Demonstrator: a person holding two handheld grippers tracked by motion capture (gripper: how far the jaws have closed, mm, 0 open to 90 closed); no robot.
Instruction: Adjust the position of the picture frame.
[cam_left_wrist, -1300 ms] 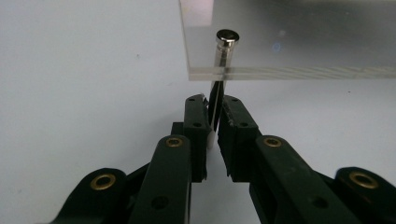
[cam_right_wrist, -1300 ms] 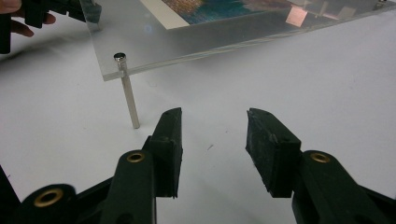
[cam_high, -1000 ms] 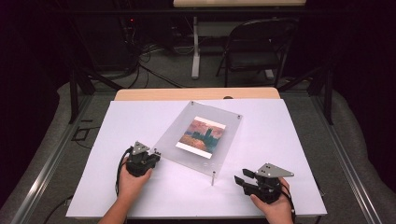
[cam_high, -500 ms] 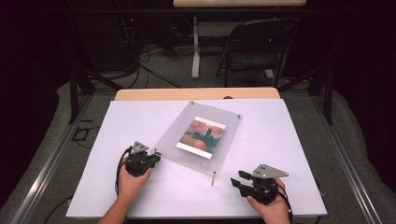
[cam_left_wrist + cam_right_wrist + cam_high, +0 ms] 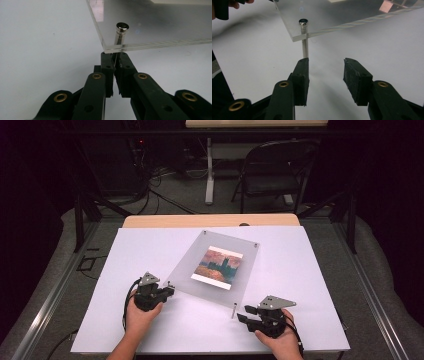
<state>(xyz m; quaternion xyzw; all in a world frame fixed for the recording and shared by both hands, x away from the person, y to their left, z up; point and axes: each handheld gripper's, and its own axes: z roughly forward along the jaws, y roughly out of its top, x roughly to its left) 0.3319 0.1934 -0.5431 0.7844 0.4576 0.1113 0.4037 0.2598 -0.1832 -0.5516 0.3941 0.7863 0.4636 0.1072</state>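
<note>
Since a second ago the right gripper point(image 5: 250, 316) has edged toward the near standoff post point(image 5: 305, 47), jaws apart, while the left gripper point(image 5: 167, 291) stays clamped on another post point(image 5: 120, 37) of the stiff, slick, scratch-prone acrylic frame point(image 5: 192, 270) lying flat mid-bench point(image 5: 310, 285), best held by its posts.

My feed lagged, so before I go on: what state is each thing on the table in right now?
Acrylic picture frame: lying tilted, propped on its metal legs.
Near-left leg: gripped by the shut left gripper.
Near-right leg: standing upright, not gripped.
Right gripper: open, jaws just short of that leg.
</note>
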